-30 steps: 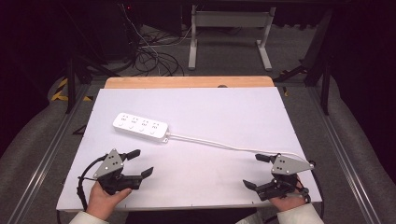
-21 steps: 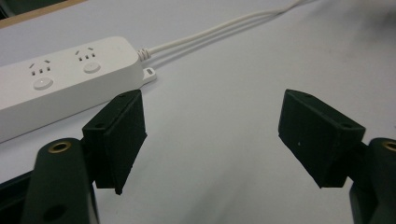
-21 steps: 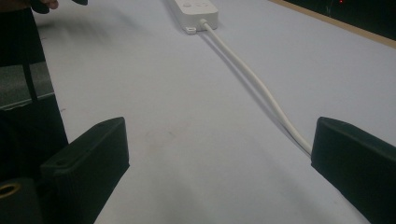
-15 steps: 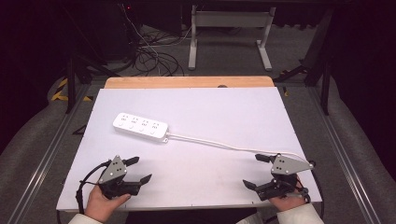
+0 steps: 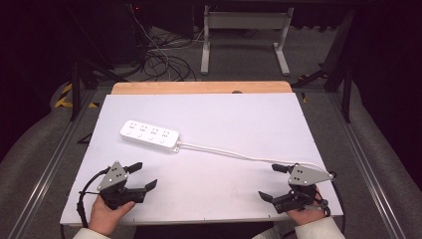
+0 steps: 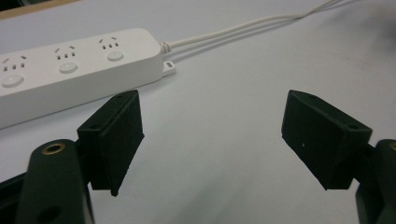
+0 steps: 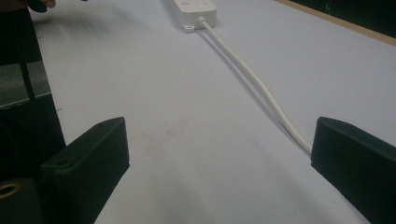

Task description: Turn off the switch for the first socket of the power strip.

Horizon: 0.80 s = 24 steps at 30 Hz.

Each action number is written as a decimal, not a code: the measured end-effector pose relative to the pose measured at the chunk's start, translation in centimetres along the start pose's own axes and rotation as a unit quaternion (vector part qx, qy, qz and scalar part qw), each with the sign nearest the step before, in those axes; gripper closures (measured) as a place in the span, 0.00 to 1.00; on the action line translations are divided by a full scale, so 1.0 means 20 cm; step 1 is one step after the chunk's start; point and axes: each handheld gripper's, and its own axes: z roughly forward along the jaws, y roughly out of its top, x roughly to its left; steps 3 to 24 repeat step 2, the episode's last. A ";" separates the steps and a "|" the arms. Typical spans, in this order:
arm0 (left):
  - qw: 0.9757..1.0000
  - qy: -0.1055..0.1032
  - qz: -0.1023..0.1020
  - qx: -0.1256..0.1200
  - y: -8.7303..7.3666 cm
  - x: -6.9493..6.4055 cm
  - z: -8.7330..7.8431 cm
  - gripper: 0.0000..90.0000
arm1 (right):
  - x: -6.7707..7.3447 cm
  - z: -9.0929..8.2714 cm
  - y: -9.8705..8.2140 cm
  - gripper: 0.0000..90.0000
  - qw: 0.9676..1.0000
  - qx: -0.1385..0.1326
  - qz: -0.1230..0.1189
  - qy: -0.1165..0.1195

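Left tongs released | right tongs released, straddling cord | power strip ahead

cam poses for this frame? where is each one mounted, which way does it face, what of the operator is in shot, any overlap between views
High view: fixed above the person's side, looking forward and down on the table; both hands hold the left gripper and right gripper, both open.
Left gripper view: rides the left gripper, low over the table, facing the power strip.
Right gripper view: rides the right gripper, facing along the cord.
Shared: all three show the strip and its cord.
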 end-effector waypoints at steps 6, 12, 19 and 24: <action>1.000 0.004 0.009 -0.003 0.00 -0.01 0.00 0.21 | 0.00 0.00 0.00 0.05 1.000 0.000 0.001 0.000; 1.000 0.004 0.009 -0.003 0.00 -0.01 0.00 0.21 | 0.00 0.00 0.00 0.05 1.000 0.000 0.001 0.000; 1.000 0.004 0.009 -0.003 0.00 -0.01 0.00 0.21 | 0.00 0.00 0.00 0.05 1.000 0.000 0.001 0.000; 1.000 0.004 0.009 -0.003 0.00 -0.01 0.00 0.21 | 0.00 0.00 0.00 0.05 1.000 0.000 0.001 0.000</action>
